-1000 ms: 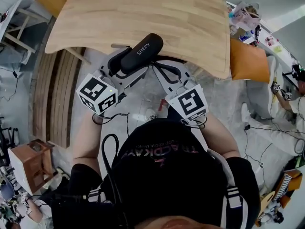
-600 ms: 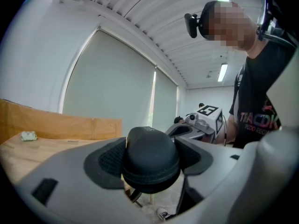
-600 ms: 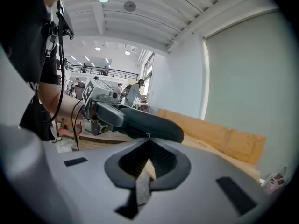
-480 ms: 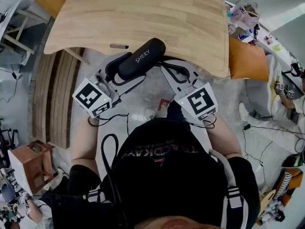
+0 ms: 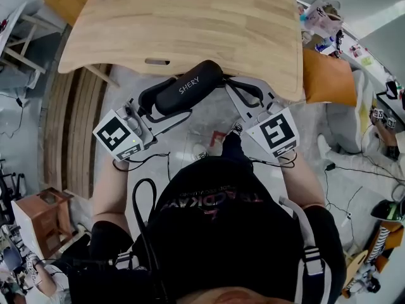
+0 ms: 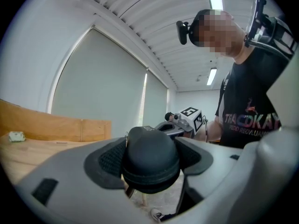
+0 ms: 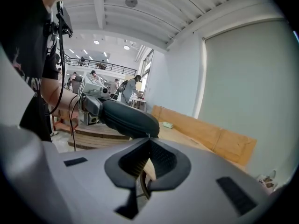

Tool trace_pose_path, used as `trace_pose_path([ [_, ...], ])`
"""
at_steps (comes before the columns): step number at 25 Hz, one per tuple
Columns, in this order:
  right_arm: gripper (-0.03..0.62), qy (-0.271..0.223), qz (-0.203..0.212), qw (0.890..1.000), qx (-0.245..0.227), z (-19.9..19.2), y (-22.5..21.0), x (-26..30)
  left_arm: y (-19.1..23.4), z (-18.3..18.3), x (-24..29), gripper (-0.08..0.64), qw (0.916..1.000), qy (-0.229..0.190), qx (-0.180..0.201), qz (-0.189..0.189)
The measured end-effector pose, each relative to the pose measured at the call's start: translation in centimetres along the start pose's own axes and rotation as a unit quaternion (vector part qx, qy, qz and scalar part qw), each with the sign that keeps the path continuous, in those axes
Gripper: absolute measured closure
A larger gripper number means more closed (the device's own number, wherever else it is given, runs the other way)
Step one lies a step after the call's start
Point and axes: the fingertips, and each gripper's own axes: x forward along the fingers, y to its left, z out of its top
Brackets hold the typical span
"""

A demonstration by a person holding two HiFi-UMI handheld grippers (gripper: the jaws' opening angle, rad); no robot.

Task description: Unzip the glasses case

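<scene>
Glasses case [image 5: 186,88] is being held, long axis lower-left to upper-right; lower-left end is being grasped by left fingers [image 6: 106,161], right fingers [image 7: 132,162] clenched shut at upper-right tip.

Held forward: left gripper [image 5: 150,99], jaws clamped on one end of the glasses case [image 5: 190,86]; right gripper [image 5: 231,86], jaws closed together at its other end; left forearm [image 5: 112,183] and right forearm [image 5: 299,181] bare, outstretched.
</scene>
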Motion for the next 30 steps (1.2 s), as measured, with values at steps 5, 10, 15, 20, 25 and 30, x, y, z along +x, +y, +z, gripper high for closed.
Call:
trace_pose_path([
  [5, 0.572, 0.0, 0.008, 1.0, 0.006, -0.1, 0.2, -0.6, -1.2, 0.1, -0.4, 0.229, 0.9997, 0.003, 0.003, -0.024],
  [10, 0.572, -0.004, 0.035, 0.999, 0.001, -0.1, 0.2, -1.3, -2.6, 0.5, -0.7, 0.229, 0.9983, 0.001, -0.004, -0.059],
  [15, 0.572, 0.01, 0.054, 0.998, -0.009, -0.6, 0.3, -2.0, -3.6, 0.6, -0.3, 0.23, 0.9959, 0.007, -0.004, -0.09],
  [20, 0.572, 0.028, 0.104, 0.991, -0.073, -0.7, 0.8, -3.4, -5.2, 0.9, 0.1, 0.23, 0.9917, 0.009, -0.008, -0.128],
  [25, 0.572, 0.067, 0.186, 0.97, -0.138, -1.6, 1.9, -5.6, -7.3, 1.4, 0.4, 0.23, 0.9841, 0.014, -0.008, -0.177],
  [30, 0.572, 0.077, 0.201, 0.965, -0.146, -1.4, 2.0, -6.4, -8.0, 1.6, 0.6, 0.23, 0.9793, 0.005, -0.015, -0.202],
])
